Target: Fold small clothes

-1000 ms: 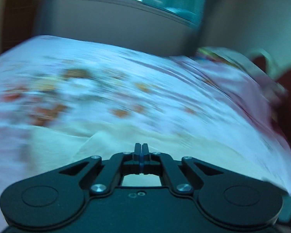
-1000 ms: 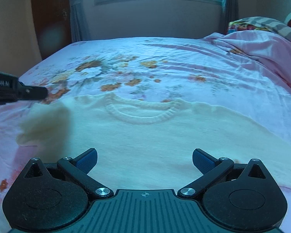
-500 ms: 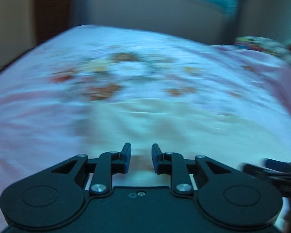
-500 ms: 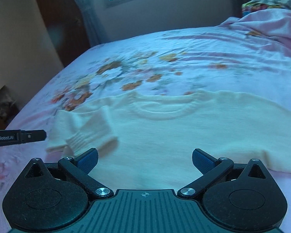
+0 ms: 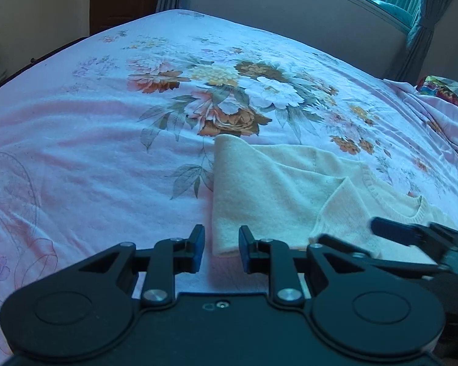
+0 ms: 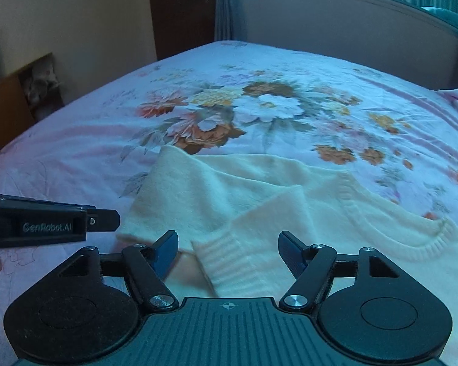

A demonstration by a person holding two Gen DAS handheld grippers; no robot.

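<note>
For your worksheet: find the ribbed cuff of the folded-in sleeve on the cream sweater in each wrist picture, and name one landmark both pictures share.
Left wrist view: the ribbed cuff lies low and right of centre, partly hidden by the right gripper.
Right wrist view: it lies bottom centre, between the right gripper's open jaws, untouched by the pads.
Shared landmark: the white flower printed on the bedsheet, beyond the cream sweater.

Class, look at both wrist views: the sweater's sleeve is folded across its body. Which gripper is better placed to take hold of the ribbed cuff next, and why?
The right gripper, probably. Its jaws have just been closing and stand open around the ribbed cuff of the cream sweater. The left gripper sits open at the folded edge, beside the cuff.
</note>
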